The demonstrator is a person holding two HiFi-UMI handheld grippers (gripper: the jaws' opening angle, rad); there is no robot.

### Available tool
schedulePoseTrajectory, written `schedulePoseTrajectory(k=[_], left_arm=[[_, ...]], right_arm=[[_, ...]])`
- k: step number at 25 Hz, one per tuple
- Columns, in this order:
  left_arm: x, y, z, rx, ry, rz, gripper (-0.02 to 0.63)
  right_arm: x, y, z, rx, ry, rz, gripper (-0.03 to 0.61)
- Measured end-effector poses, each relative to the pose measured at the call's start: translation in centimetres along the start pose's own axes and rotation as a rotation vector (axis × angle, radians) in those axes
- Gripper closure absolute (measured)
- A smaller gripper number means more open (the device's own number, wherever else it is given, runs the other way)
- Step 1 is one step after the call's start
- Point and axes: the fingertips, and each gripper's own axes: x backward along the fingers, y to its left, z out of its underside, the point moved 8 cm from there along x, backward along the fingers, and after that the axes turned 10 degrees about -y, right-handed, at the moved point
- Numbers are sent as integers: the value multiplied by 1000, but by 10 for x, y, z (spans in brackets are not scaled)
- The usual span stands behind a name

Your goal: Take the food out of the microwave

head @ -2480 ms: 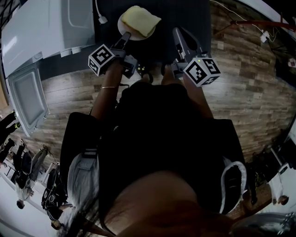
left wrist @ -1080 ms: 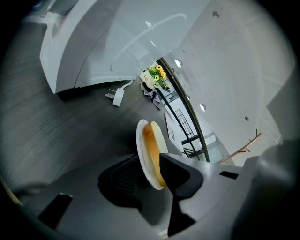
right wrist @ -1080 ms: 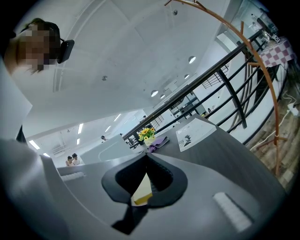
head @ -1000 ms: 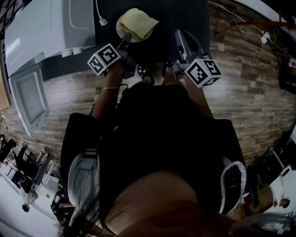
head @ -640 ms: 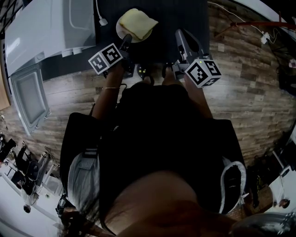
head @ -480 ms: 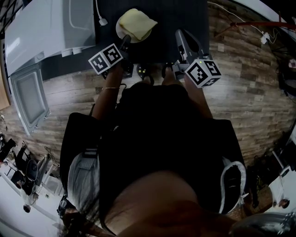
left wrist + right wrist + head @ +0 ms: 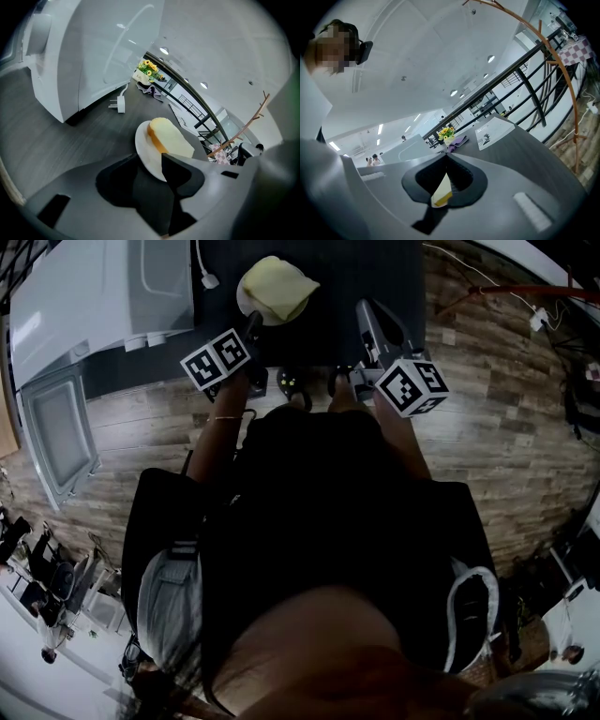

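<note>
Wooden planks cover the floor (image 7: 506, 427) under a dark grey table (image 7: 328, 277). A white microwave (image 7: 94, 296) stands at the table's left end, and its door (image 7: 56, 427) hangs open toward the person. The food is outside the oven: a white plate (image 7: 243, 298) sits on the bare table to the right of the microwave, clear of its side, with one thick slice of pale yellow bread (image 7: 277, 282) lying on it.

From below, the left gripper (image 7: 253, 322) reaches up to the plate's near edge, its marker cube (image 7: 217, 359) just behind. In the left gripper view its jaws have just been opening and stand wide apart, with the plate's rim (image 7: 145, 150) between them and neither pad pressing on it.

Off to the right, the right gripper (image 7: 367, 310) hangs over the table, well apart from the plate. Its jaws are together with nothing in them; through the slit only a sliver of the bread (image 7: 440, 194) shows.

A white plug (image 7: 119, 104) lies on the table beside the microwave's base. Farther back stands a small bunch of yellow flowers (image 7: 151, 68).
</note>
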Motion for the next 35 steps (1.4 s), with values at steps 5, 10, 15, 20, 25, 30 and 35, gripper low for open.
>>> schedulePoseTrajectory(k=[5,10,15,20,25,30,35], left_arm=[[1,0,0,-2,-12,5,466],[3,-2,1,-13,-19,15,468],[6,-5,-1,-41,-52,17,502],[10,-7,-8,-97,-93,17,579],[19,-21,-19,-163,-160,51,607],[28,-34,-26,-188,-229,101,607],[39,-45,-37,-258,-301,122,607]], right_arm=[[-1,0,1,1,4,-8,578],[-2,0,2,3,13,-14,578],[-5,2,3,5,24,-28,578],[-9,4,3,11,32,-42,578],[-11,8,0,18,36,-61,578],[-15,15,-4,31,41,-87,578],[-22,21,-6,43,51,-117,578]])
